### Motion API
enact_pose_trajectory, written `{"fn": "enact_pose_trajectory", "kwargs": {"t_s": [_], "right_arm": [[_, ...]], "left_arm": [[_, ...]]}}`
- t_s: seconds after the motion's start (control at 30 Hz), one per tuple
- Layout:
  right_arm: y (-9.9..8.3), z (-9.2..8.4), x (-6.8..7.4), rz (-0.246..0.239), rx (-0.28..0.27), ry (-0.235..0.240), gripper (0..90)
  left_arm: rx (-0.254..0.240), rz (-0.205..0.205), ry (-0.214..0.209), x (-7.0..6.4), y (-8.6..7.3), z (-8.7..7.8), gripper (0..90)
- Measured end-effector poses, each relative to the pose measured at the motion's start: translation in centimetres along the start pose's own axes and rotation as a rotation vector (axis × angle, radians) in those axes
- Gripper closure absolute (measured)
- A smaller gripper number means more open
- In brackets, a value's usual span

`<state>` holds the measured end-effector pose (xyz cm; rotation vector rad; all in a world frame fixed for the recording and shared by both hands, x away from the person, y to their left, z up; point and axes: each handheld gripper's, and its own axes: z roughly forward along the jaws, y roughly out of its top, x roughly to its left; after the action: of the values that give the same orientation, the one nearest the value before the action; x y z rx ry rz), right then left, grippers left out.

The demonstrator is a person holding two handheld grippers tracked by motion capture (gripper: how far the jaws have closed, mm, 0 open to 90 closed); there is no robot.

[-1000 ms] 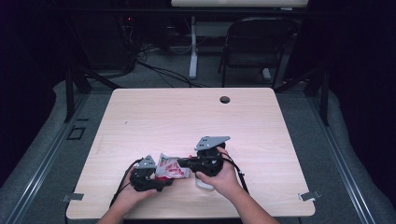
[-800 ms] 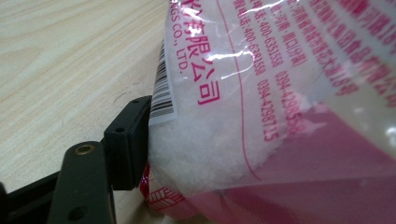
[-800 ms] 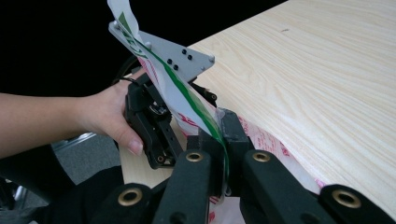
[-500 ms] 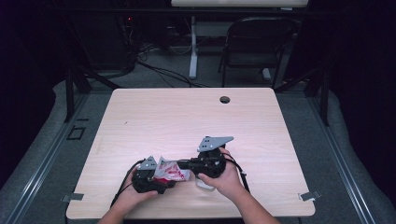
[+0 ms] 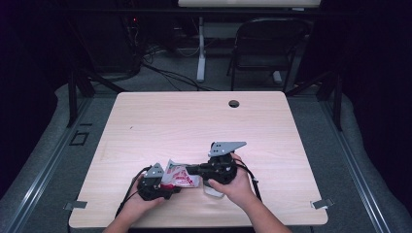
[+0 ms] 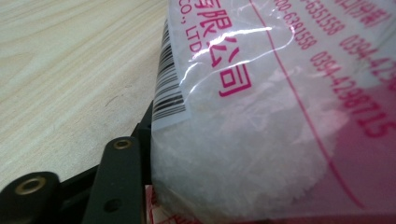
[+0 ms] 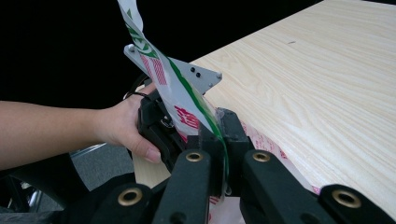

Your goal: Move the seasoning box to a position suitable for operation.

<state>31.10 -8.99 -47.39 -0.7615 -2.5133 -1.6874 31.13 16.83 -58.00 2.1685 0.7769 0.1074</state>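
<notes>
A clear plastic bag of white grains, printed in red, lies near the table's front edge between both grippers. My left gripper comes at it from the left. Its jaws have just been closing with the bag between them, and the bag bulges against one black finger. My right gripper reaches in from the right and is shut on the bag's flat printed edge, which stands up from between its jaws. Beyond that edge is the left gripper, held in a hand.
The pale wooden table has a round cable hole at its far side. A dark folding chair and floor cables stand behind the table. Grey floor runs along both sides.
</notes>
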Motion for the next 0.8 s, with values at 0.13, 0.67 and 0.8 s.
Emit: {"fn": "enact_pose_trajectory", "kwargs": {"t_s": [0.13, 0.67, 0.8], "right_arm": [[-0.06, 0.02, -0.02, 0.000, 0.001, -0.006, 90.0], [-0.21, -0.23, -0.23, 0.010, 0.000, -0.041, 90.0], [-0.11, -0.38, -0.34, 0.019, -0.013, -0.043, 90.0]], "left_arm": [[0.006, -0.004, 0.007, -0.09, 0.05, -0.01, 56.4], [-0.002, -0.011, 0.064, -0.57, 0.32, -0.40, 64.5], [-0.008, 0.007, 0.053, -0.64, 0.34, -0.42, 63.8]]}}
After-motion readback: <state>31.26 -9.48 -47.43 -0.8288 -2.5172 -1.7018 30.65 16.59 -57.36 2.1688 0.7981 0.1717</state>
